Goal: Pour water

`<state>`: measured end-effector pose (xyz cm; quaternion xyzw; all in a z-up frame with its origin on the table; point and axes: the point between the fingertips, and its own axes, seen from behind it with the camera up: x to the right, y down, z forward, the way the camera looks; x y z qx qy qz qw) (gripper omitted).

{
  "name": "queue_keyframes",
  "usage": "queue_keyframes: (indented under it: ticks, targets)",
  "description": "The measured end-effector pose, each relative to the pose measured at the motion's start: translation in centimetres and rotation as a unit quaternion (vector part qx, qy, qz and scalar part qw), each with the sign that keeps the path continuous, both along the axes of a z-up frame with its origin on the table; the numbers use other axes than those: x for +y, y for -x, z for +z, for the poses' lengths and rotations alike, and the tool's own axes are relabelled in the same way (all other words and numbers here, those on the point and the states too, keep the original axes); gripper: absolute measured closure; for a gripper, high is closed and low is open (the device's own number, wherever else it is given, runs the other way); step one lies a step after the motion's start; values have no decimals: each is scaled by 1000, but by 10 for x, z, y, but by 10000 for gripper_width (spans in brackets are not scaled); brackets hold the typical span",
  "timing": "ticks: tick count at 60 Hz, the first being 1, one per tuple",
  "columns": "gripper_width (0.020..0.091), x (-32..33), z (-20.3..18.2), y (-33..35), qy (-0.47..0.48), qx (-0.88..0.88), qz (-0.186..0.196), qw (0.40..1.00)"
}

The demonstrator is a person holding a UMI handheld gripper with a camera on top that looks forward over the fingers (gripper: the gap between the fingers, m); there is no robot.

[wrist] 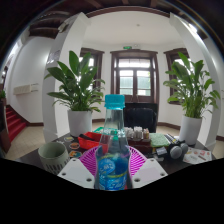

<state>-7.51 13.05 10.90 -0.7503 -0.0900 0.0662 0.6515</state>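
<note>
One bottle (113,150) stands between my gripper (113,172) fingers, upright, blue cap on, blue label low on its body. Both magenta pads (93,160) sit against its lower sides, so I judge it clenched on the bottle at label height. Clear thin plastic with water inside: I expect moderate weight, walls that give under squeeze, and a smooth, slippery surface. Holding low keeps it steady, but the cap looks closed, so pouring cannot start yet. On the desk (60,170) beyond, a white mug (54,155) sits left of the bottle, the likely target. Clutter and dark headphones (178,150) lie toward the desk's right side; potted plants (78,95) stand behind.
</note>
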Motion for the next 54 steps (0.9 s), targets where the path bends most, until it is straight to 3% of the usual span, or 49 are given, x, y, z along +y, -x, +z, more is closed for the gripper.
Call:
queue_keyframes:
  ticks: [12,15,19,22,34,54]
  targets:
    - [567,-3,-2,-2,12,-5,-8,1000]
    - [458,-7,-7,-7,29,3,-21,999]
    - [249,-17,-6,-8,36,17,-29,999]
    - [224,-30,-3,-9,35,24,-31,999]
    - [246,-111,-6,-34,63,18,-75,995]
    - [248,-218,45,-63,64,4,-144,987]
